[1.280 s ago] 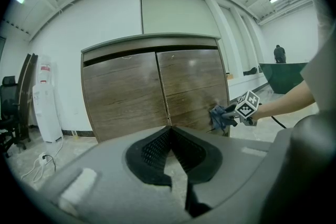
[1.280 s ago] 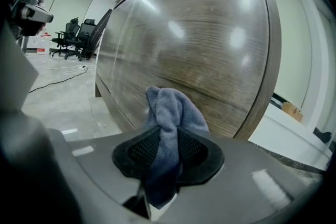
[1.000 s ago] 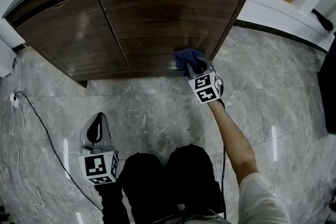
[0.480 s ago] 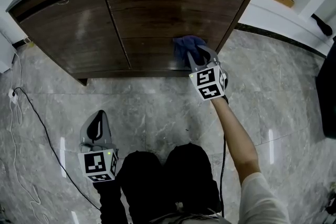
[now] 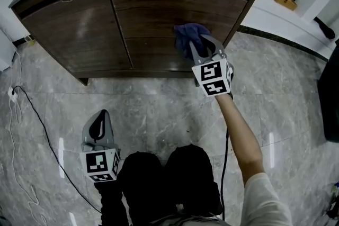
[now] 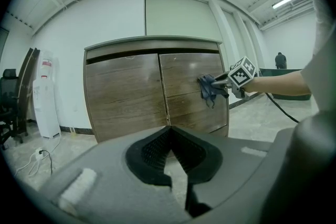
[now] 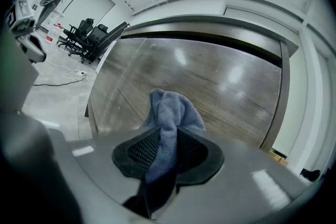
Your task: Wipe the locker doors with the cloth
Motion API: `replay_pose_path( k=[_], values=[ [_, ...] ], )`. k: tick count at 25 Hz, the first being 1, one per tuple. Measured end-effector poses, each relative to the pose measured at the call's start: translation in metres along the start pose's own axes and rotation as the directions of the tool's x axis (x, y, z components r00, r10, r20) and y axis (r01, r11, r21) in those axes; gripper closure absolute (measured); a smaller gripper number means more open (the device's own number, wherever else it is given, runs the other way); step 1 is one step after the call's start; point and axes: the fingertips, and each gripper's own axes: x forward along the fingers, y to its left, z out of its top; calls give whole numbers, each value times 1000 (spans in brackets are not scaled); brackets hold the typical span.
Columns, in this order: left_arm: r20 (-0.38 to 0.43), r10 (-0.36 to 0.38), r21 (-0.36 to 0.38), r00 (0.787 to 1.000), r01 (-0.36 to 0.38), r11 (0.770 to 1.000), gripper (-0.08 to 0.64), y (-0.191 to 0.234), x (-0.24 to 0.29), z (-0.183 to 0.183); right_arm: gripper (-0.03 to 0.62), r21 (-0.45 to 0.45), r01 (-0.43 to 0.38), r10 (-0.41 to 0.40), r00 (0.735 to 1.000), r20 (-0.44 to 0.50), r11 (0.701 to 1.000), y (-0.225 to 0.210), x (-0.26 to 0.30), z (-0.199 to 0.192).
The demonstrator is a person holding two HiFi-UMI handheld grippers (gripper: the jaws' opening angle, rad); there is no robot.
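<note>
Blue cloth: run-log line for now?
right claw shut on blue cloth | cloth against right dark wooden locker door | left claw shut, empty

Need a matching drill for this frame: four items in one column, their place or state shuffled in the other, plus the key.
Column 1
1. cloth
2. left tongs
3. right tongs
4. black cable

Column 2
A. trails across the floor, left of the person
B. shut with nothing between them, held low, well back from the locker
C. blue, bunched against the right door
D. shut on fabric, up at the locker front

Pairs: 1-C, 2-B, 3-D, 4-A
</note>
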Motion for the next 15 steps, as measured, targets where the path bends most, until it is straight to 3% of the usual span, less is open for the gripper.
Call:
replay_pose_path(
  k=[15],
  values=[
    [7,0,-6,1000,0,1000,560,1,-1,2,491,-17,51,-49,993,105,999,-24,-10,60]
  ],
)
